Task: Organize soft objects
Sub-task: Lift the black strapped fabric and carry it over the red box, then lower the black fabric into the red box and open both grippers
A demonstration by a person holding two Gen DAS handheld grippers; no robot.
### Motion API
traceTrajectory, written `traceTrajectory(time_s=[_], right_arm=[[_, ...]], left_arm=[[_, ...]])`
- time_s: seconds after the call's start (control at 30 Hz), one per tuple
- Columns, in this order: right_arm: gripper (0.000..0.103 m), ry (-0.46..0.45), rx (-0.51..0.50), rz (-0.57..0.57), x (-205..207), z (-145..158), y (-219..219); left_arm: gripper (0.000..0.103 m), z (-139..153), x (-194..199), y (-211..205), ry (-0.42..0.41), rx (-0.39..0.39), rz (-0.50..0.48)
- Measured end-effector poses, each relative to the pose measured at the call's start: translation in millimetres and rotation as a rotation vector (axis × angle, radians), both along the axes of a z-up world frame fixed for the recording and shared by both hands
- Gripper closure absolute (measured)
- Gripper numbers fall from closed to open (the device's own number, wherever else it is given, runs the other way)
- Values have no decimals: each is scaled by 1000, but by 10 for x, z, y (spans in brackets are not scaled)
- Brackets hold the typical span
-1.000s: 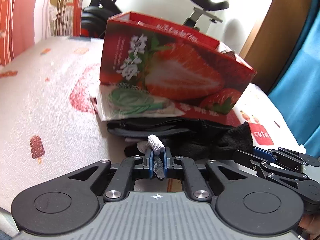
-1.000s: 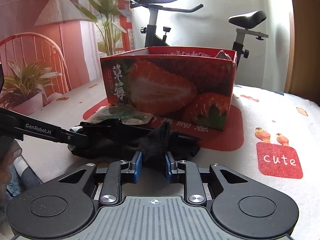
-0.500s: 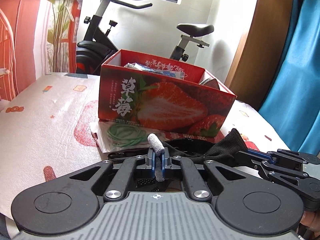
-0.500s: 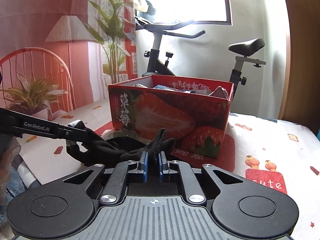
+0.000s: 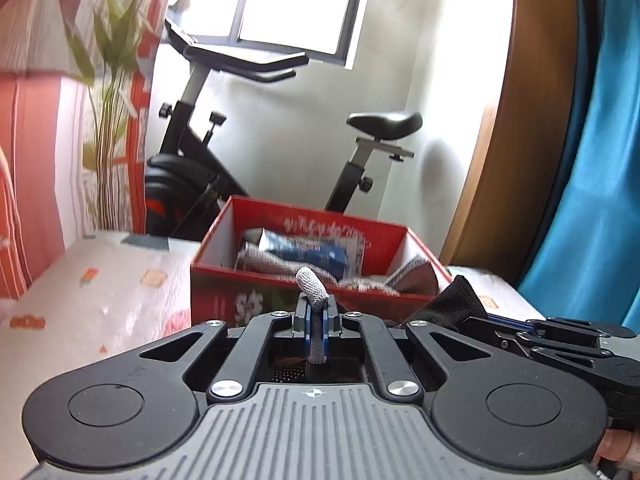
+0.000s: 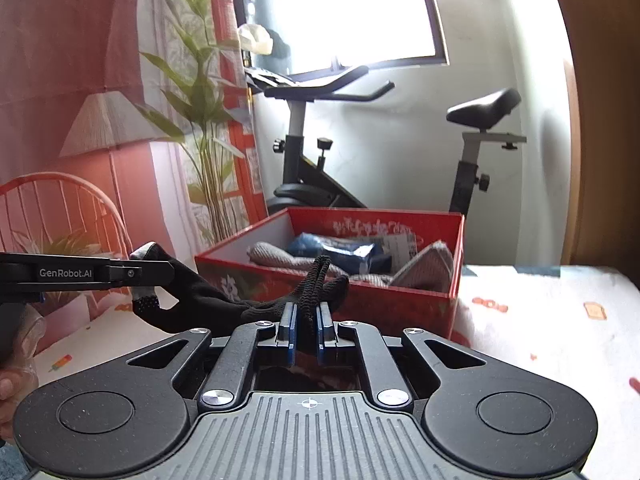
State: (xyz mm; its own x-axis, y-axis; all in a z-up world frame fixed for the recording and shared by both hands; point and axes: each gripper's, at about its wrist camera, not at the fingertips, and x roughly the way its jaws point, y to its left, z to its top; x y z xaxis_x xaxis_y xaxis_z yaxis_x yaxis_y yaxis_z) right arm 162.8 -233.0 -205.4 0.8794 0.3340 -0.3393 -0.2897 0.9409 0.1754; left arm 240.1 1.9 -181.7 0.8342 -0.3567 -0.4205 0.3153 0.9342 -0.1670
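Both grippers pinching one black glove [image 6: 208,304]: left gripper [image 5: 316,316] clamped on its grey fingertip, right gripper [image 6: 306,326] on the cuff. Stretched sideways between them, just short of the red box [image 6: 400,300] ahead.

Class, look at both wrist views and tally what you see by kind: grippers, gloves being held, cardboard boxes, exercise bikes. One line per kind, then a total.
Grippers: 2, the left gripper and the right gripper
Gloves held: 1, a black glove with a grey fingertip, gripped by both
Cardboard boxes: 1, a red strawberry box
Exercise bikes: 1, the exercise bike
Total: 5
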Motion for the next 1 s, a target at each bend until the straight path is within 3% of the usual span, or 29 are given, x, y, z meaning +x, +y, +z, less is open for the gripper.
traceTrajectory(time_s=[0.63, 1.0], right_arm=[[94, -97, -49, 50, 472, 463, 85], [94, -153, -55, -1, 1097, 664, 104]], left_arm=[[97, 495, 291, 31, -129, -3, 27], [97, 882, 803, -201, -285, 103, 13]])
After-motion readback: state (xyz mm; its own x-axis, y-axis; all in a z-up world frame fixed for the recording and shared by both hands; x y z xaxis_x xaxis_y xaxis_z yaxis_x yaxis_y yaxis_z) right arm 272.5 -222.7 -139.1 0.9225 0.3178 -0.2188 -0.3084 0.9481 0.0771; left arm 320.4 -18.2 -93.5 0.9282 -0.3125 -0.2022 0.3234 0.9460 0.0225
